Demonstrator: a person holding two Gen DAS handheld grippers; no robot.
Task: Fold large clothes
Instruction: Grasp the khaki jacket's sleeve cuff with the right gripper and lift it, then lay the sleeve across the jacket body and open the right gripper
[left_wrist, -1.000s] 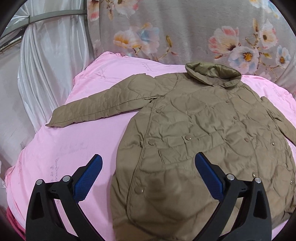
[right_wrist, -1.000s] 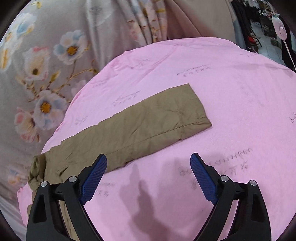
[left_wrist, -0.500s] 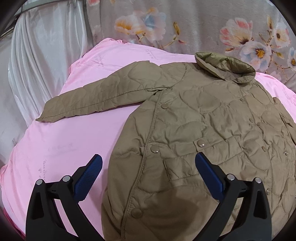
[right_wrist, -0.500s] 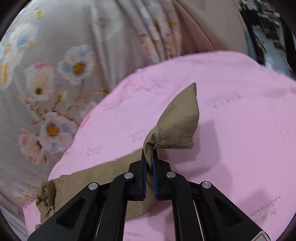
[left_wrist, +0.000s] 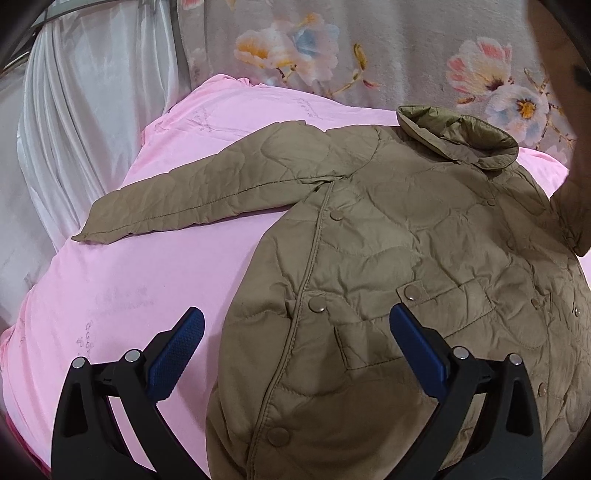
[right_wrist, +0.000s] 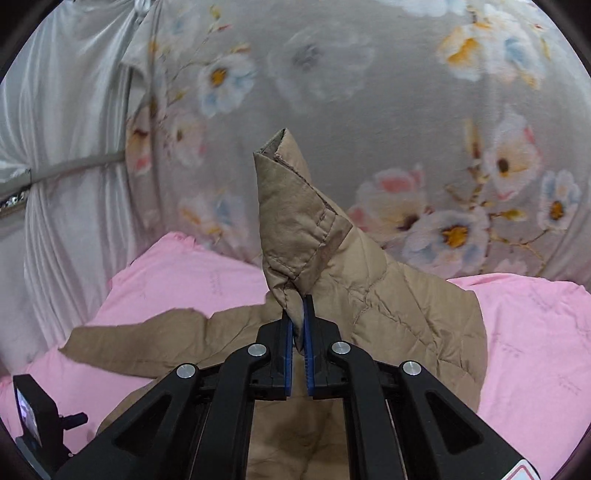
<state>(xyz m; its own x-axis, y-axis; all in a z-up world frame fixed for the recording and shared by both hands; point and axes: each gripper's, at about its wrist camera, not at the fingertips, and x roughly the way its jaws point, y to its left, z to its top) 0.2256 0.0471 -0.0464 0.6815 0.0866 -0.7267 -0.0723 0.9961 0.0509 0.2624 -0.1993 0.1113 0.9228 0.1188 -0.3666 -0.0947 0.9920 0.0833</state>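
A floral grey curtain (left_wrist: 388, 55) hangs behind the work surface from 11 to 2 o'clock in the left wrist view, with a white satin drape (left_wrist: 85, 110) at 10 o'clock. The pink bedsheet (left_wrist: 129, 280) covers the surface beneath both grippers. In the right wrist view, a small black device with a lit screen (right_wrist: 31, 413) sits at 8 o'clock on the sheet.

The quilted olive jacket (left_wrist: 424, 258) lies flat, front up, snaps fastened, collar (left_wrist: 458, 136) toward 1 o'clock. Its one sleeve (left_wrist: 207, 192) extends flat toward 9 o'clock — cuff resting on the sheet.

The left gripper (left_wrist: 295, 354) hovers over the jacket's lower side edge, jaws spread wide and holding nothing; one blue pad (left_wrist: 177, 350) is above bare sheet, the other above the pocket area (contact with the fabric cannot be determined).

The right gripper (right_wrist: 297, 328) is clenched on the other sleeve (right_wrist: 295, 229) just below its cuff. That cuff stands upright above the fingertips toward 12 o'clock — raised off the sheet, with the rest of the sleeve draping down toward 4 o'clock over the jacket body.
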